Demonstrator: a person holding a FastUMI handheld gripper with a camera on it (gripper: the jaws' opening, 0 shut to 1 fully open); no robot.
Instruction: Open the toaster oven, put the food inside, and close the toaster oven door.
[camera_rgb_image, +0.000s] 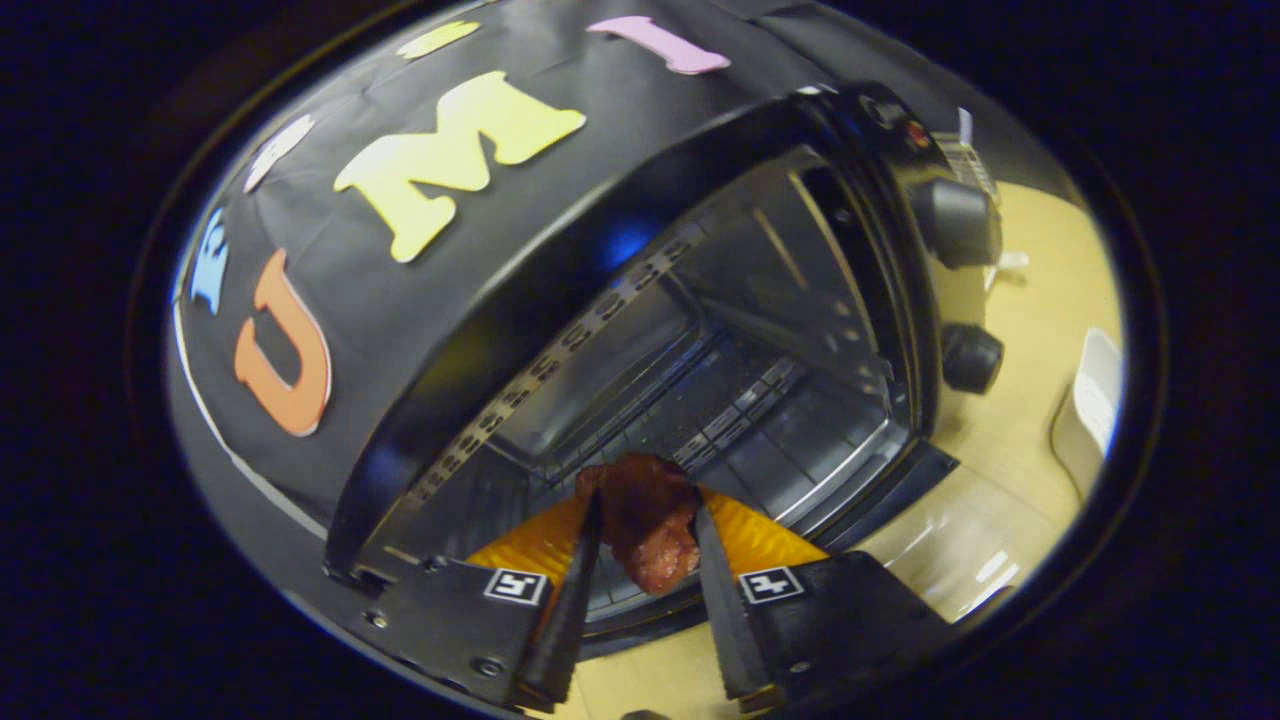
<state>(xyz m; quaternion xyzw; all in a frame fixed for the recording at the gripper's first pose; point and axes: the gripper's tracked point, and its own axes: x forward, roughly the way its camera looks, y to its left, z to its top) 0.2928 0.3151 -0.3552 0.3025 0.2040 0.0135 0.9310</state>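
The gripper (648, 535) is tilted in the view, so the whole scene appears rotated. Its two fingers (572, 600) are clamped on a piece of food (648, 528) — a reddish-brown, glossy lump resembling cooked meat — with one finger pressing on each side of it. The food sits between the fingertips and projects slightly ahead of them. Directly beyond the fingers stands the toaster oven (560, 270), a black-cased unit with its door (900, 490) open and folded down toward the wooden table (1040, 330). The held food is positioned at the mouth of the oven cavity (720, 330), over the front edge of the opening; whether it touches the wire rack (730, 410) cannot be determined. The cavity is lined with shiny metal walls, and a perforated strip runs along one inner side. The rack lies across the lower part of the cavity, just ahead of the food. On the control panel beside the opening are two dark knobs — an upper knob (955, 222) and a lower knob (970, 357) — set one after the other along the panel. Past the oven, well apart from the gripper, a white container (1090, 410) rests on the table surface
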